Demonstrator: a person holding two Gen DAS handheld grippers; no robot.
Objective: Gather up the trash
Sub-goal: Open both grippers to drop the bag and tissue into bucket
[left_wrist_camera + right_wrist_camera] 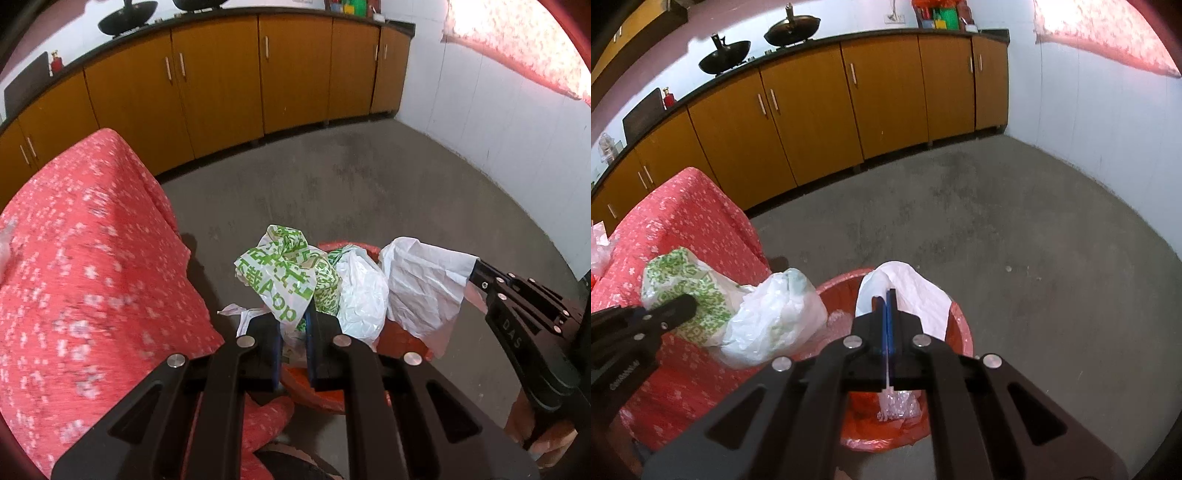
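Both loads hang directly over the red bin (962,325) — left tongs (293,325) clamped on the green-printed bag (280,273), right tongs (885,306) clamped on the white sheet (916,295) — so release means dropping straight down.

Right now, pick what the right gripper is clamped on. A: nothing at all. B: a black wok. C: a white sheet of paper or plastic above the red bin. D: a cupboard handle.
C: the right gripper has its jaws pressed together on the white sheet, which hangs over the red bin; the left wrist view shows the same sheet at its tip.
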